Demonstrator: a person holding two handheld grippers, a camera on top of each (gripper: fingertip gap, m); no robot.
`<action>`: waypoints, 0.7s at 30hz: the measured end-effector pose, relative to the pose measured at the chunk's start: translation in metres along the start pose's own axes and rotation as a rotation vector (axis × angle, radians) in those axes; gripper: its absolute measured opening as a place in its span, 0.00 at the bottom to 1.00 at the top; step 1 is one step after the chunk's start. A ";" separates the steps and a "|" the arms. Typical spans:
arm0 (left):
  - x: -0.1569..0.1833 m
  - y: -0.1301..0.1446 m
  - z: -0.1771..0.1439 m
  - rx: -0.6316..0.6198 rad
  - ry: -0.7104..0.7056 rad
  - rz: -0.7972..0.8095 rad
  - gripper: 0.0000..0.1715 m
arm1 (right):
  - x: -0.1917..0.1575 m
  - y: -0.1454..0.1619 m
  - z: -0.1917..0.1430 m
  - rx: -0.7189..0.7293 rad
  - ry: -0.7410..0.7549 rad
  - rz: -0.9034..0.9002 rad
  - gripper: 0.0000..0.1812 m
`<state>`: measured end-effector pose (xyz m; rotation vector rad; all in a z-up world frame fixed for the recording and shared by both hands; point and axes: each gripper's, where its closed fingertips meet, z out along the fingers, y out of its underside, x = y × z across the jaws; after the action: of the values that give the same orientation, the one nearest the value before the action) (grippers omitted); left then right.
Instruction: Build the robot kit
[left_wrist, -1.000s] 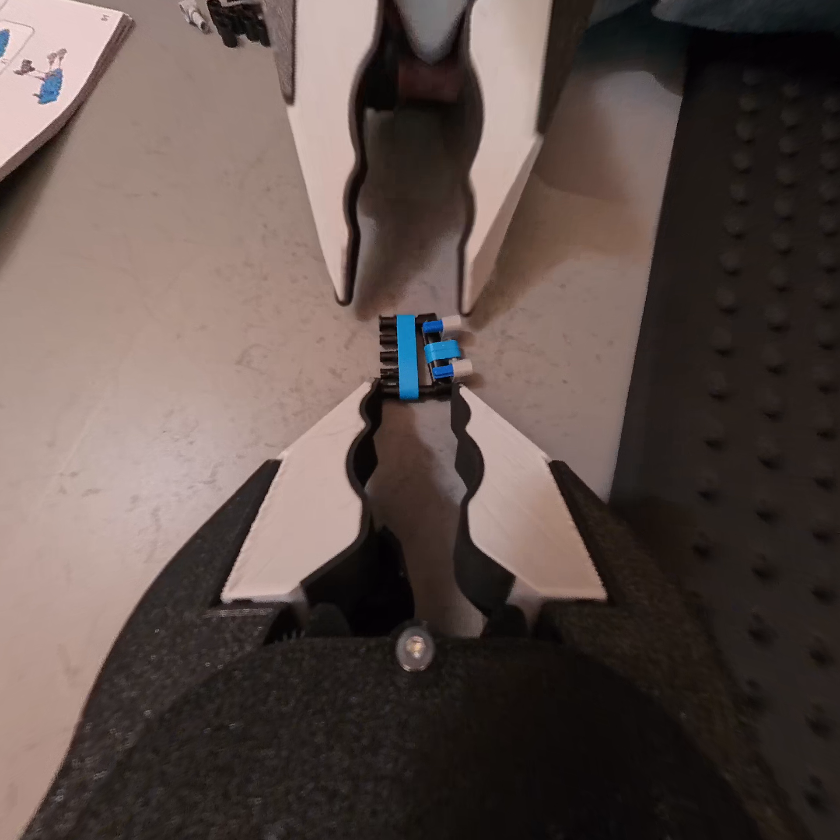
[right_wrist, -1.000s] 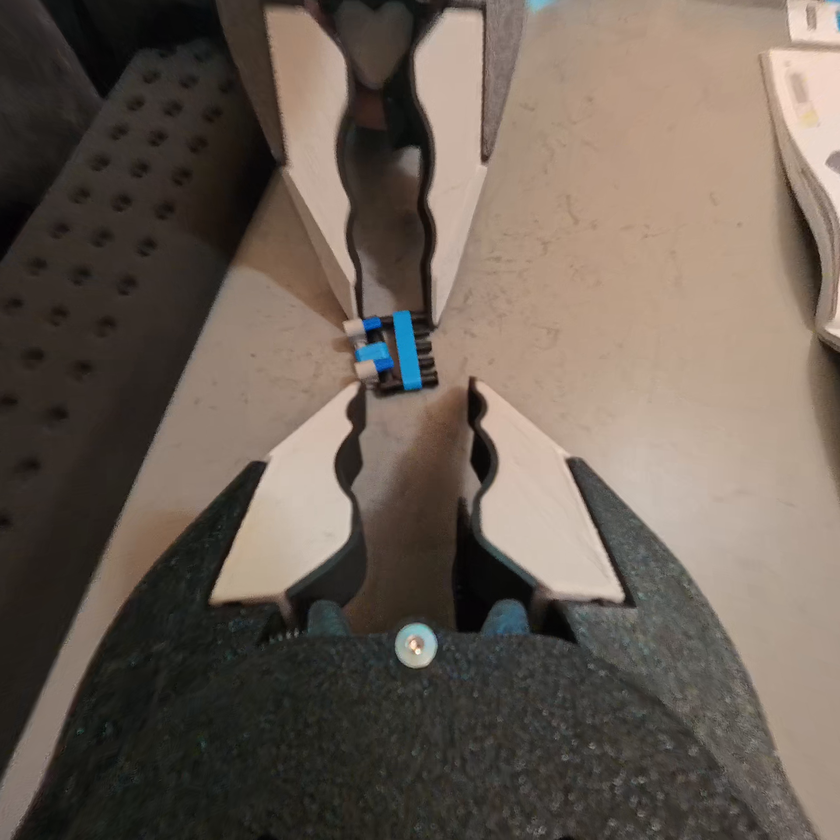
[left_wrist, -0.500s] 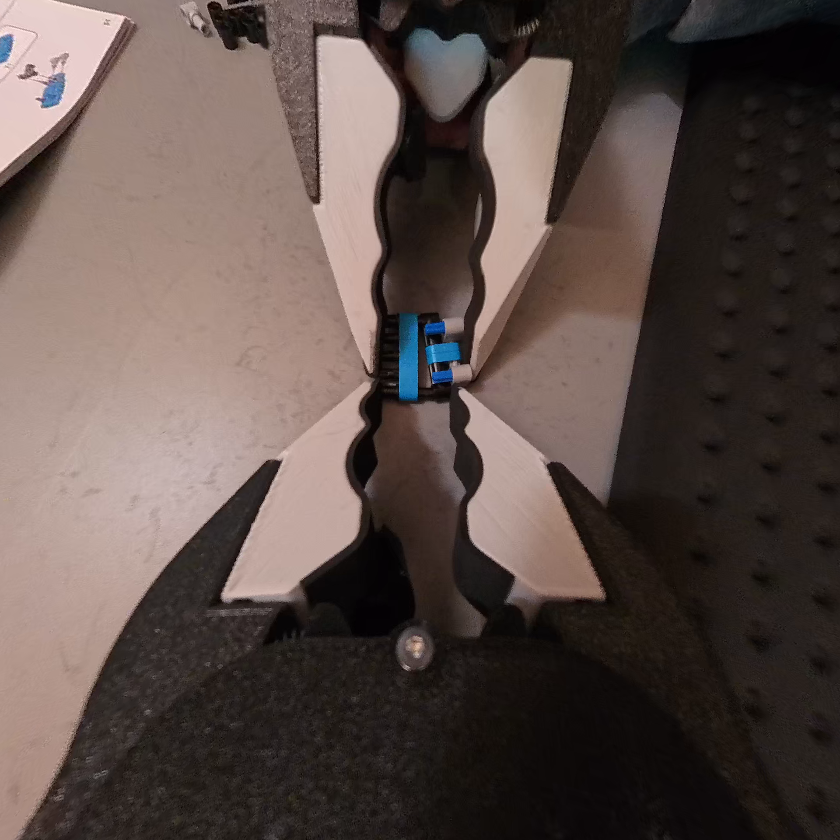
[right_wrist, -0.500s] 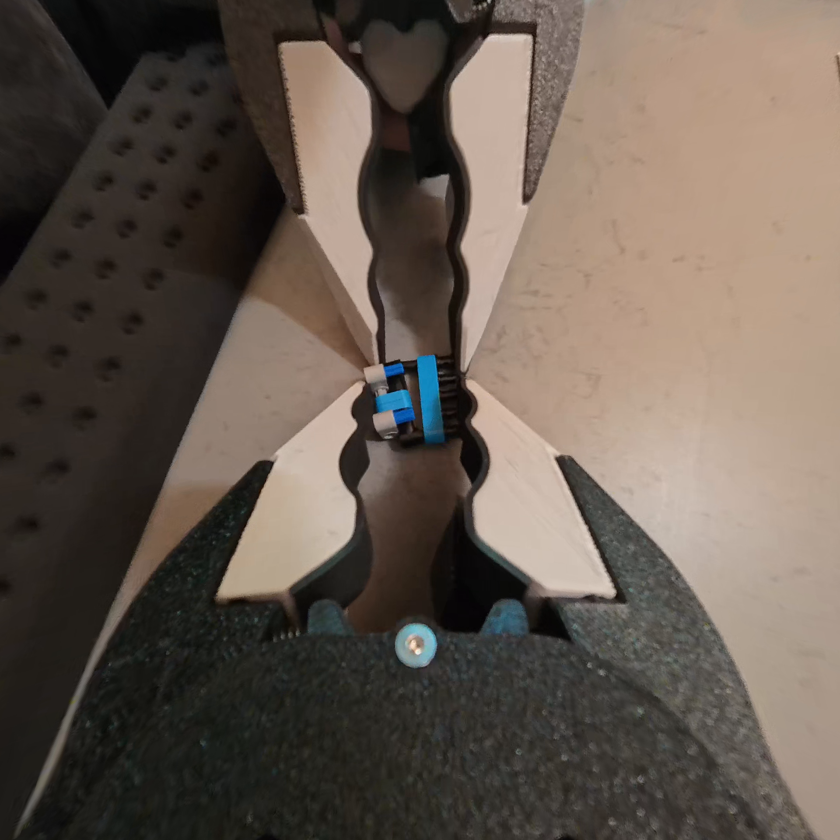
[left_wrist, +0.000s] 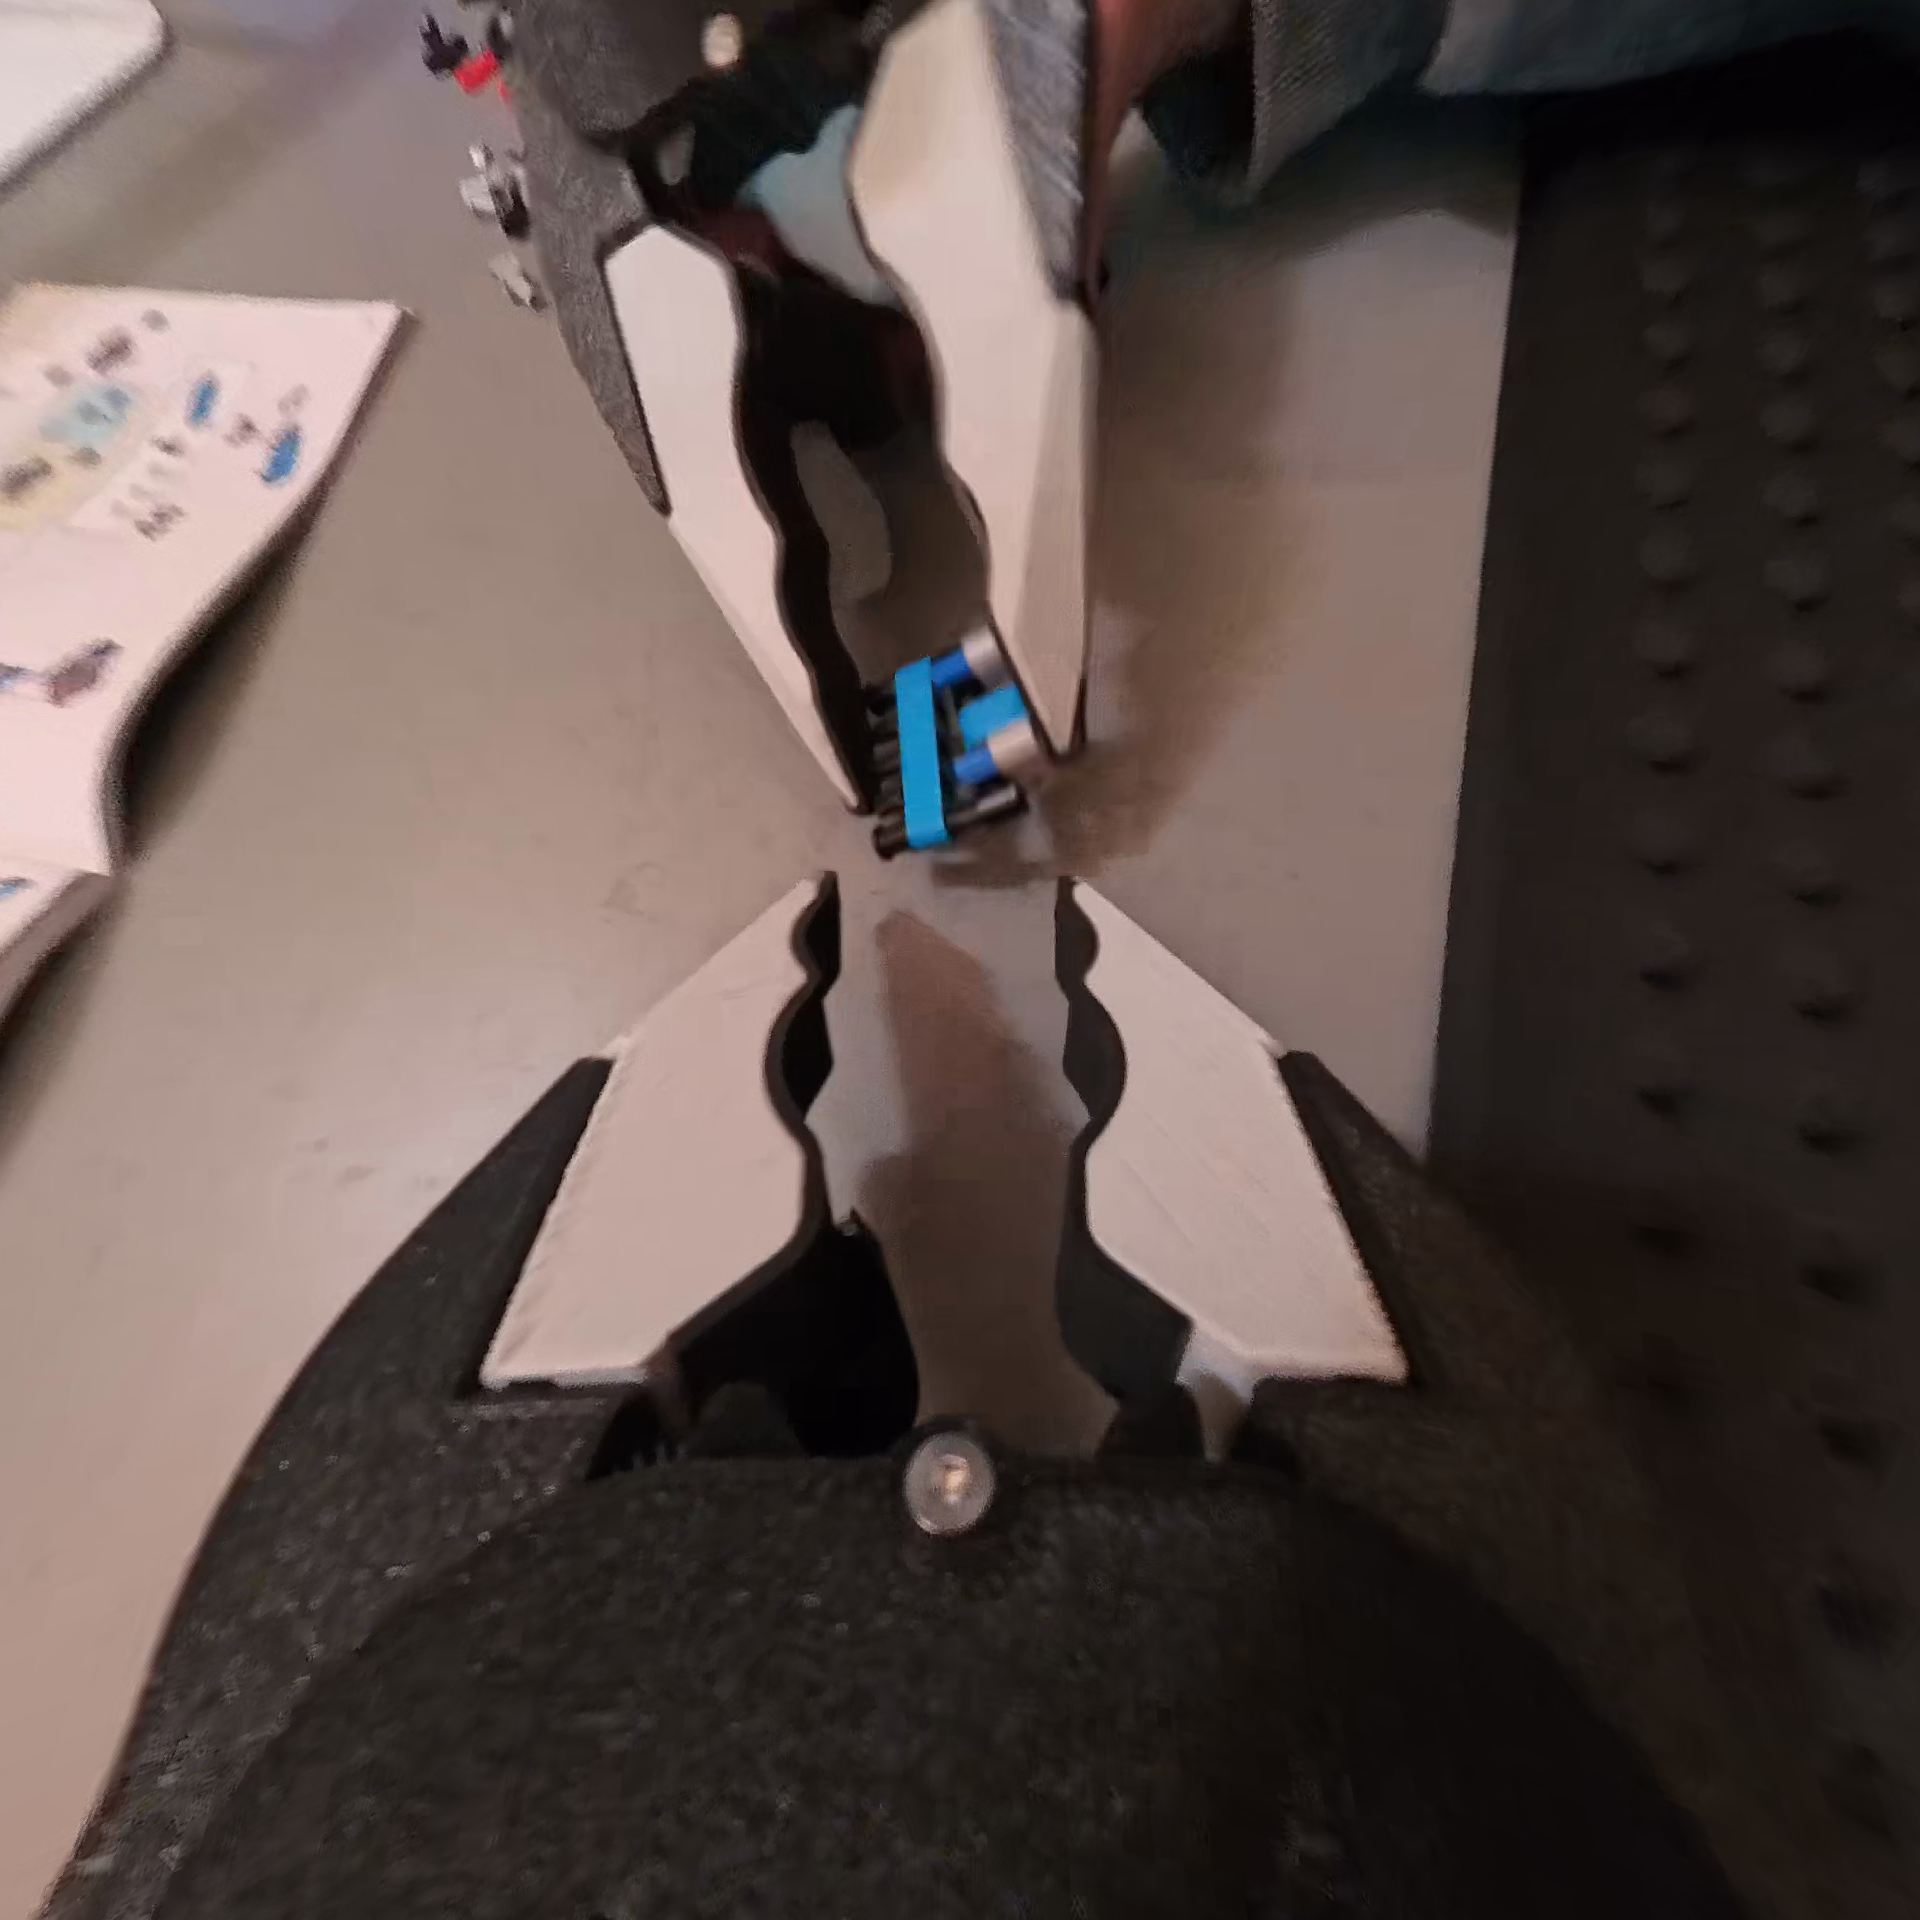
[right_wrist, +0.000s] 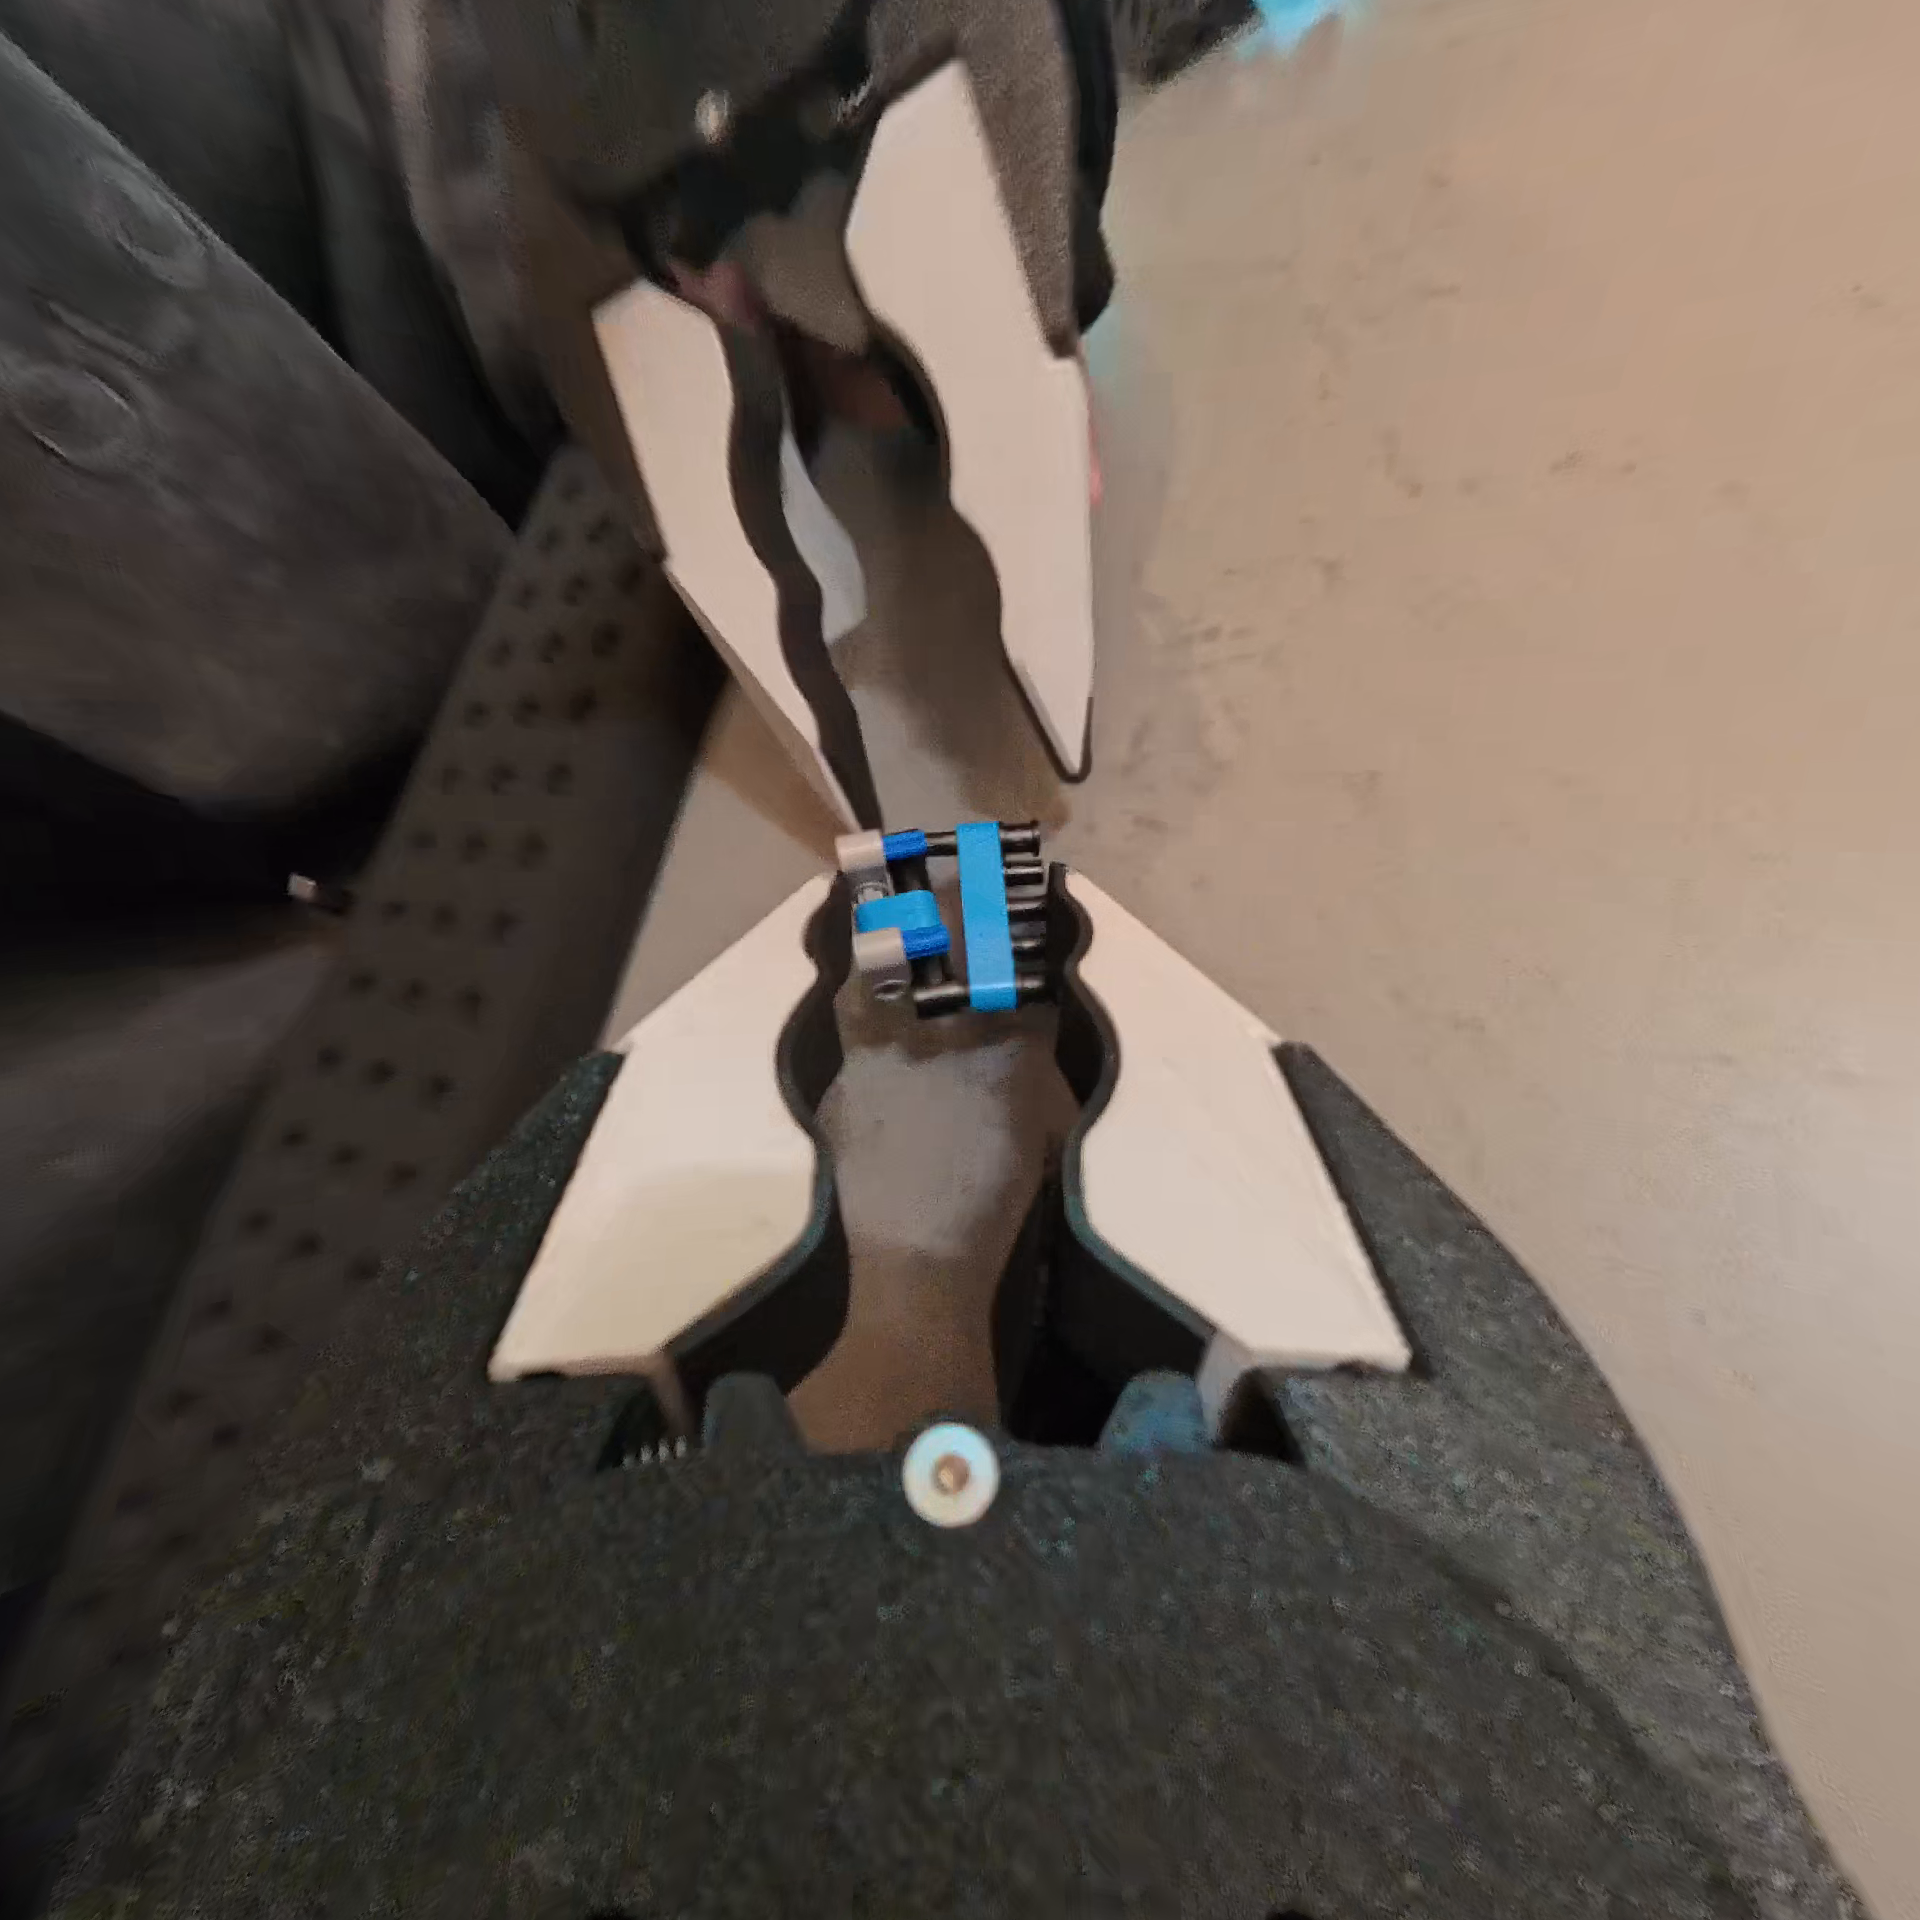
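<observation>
The right tool (right_wrist: 951, 883) has a small toy-brick piece (right_wrist: 951, 920) clamped between its two white fingertips (right_wrist: 769, 935). The fingers stand narrowed onto it, one tip against the grey and blue pegs on one side, the other against the row of black pins behind the blue bar. The piece sits right at the tips, not deep in the wavy black inner lining. In the left wrist view the same piece (left_wrist: 945, 748) appears between the tips of the right tool (left_wrist: 956, 758), tilted, its lower corner close to the grey table (left_wrist: 416, 831); whether it touches the table cannot be told through the blur.

The left tool (left_wrist: 940, 883) is empty, its fingers parted with a clear gap between the tips. It points straight at the right tool, tip to tip, and lies just short of the piece without touching it. From the right wrist view the left tool (right_wrist: 966, 800) shows just beyond the piece, one of its tips near the grey peg; contact there cannot be told.

Off to the left of the left tool, well apart, an open booklet (left_wrist: 156, 540) with small coloured drawings lies on the table. To that tool's right runs a dark studded mat (left_wrist: 1714, 831) along the table's edge. Beyond the right tool, a few small loose parts (left_wrist: 488, 187) lie blurred.
</observation>
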<state>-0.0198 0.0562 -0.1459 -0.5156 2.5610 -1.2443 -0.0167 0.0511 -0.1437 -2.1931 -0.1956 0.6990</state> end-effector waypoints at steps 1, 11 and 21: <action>-0.001 -0.004 -0.002 0.022 -0.035 0.051 0.24 | -0.004 -0.004 -0.006 0.046 -0.062 0.057 0.21; -0.001 -0.061 -0.029 0.330 -0.159 0.142 0.05 | -0.045 -0.055 -0.036 0.358 -0.599 0.456 0.20; -0.027 -0.046 -0.030 0.375 0.167 -0.521 0.03 | 0.003 -0.048 -0.045 0.368 0.024 0.099 0.21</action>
<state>0.0030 0.0622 -0.0892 -1.0716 2.2988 -1.9600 0.0142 0.0542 -0.0854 -1.8658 0.0522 0.7014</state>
